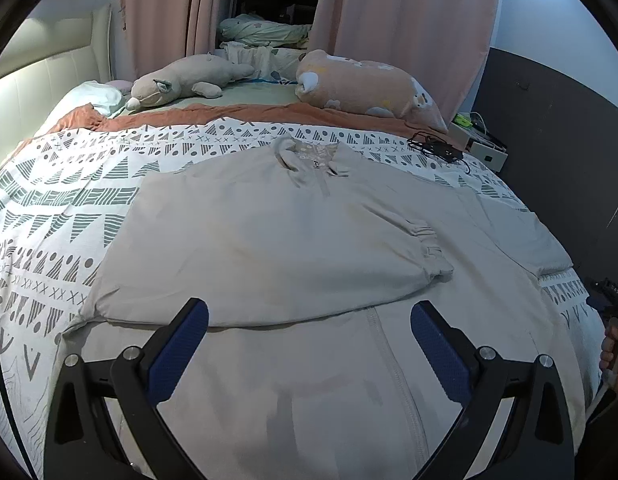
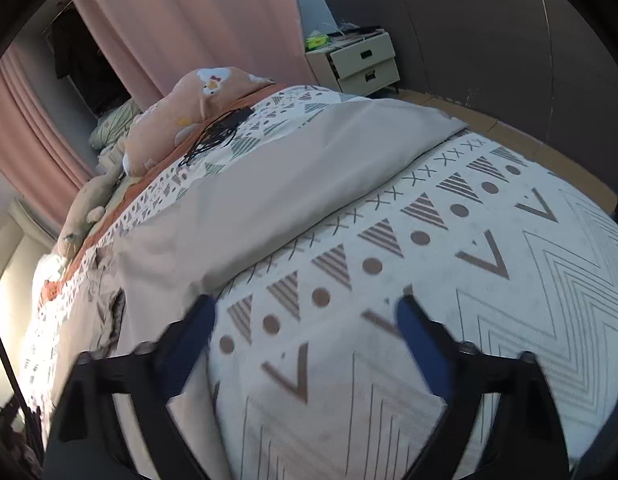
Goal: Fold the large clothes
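Note:
A large beige zip jacket [image 1: 293, 240] lies flat on the patterned bedspread [image 1: 61, 200], collar at the far side. Its left sleeve is folded across the chest, with the cuff [image 1: 433, 252] toward the right. My left gripper [image 1: 309, 320] is open and empty, hovering above the jacket's lower front near the zipper [image 1: 393, 364]. In the right wrist view the jacket's other sleeve [image 2: 293, 176] stretches out over the bedspread [image 2: 489, 280]. My right gripper [image 2: 305, 320] is open and empty above the bedspread, just right of the sleeve edge; its image is blurred.
Two plush toys [image 1: 181, 84] [image 1: 369, 88] lie at the head of the bed. A black charger with cable [image 1: 437, 148] sits near the far right corner. A white bedside drawer unit [image 2: 361, 64] stands by the dark wall. Pink curtains [image 1: 409, 20] hang behind.

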{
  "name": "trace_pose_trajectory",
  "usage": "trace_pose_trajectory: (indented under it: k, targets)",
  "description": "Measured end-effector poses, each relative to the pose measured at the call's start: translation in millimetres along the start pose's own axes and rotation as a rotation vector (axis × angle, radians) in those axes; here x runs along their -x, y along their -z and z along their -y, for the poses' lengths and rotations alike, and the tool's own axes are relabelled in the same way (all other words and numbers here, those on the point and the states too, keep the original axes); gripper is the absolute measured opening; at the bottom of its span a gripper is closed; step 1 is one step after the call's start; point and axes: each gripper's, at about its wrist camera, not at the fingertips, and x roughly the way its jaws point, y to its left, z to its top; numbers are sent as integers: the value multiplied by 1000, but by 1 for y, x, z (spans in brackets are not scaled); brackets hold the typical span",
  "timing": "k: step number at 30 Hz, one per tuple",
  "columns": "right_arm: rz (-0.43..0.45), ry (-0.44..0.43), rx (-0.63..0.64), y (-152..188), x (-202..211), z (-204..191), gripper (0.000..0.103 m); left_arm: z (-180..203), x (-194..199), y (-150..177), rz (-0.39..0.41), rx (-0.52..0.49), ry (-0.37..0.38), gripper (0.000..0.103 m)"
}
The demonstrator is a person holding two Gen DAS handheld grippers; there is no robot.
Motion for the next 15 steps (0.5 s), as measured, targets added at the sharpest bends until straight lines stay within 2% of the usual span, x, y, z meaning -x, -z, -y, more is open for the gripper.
trace_pose_trajectory:
  k: [2, 6, 8, 13, 15]
  targets:
    - [-3, -1, -45, -11, -17, 12, 76, -2, -10, -2, 0, 3, -16, 103]
    - [-9, -49, -142, -29, -47, 33, 58, 0, -30, -6, -28, -12, -10, 103]
    - [-19, -68, -187, -37, -63, 41, 53, -1, -37, -6, -37, -13, -14, 103]
    - [-12, -47, -237, -56, -94, 58, 52, -14, -57, -5, -75, 0, -23, 103]
    - [-4, -39, -238, -59, -101, 61, 49, -18, -62, -6, -81, 1, -33, 103]
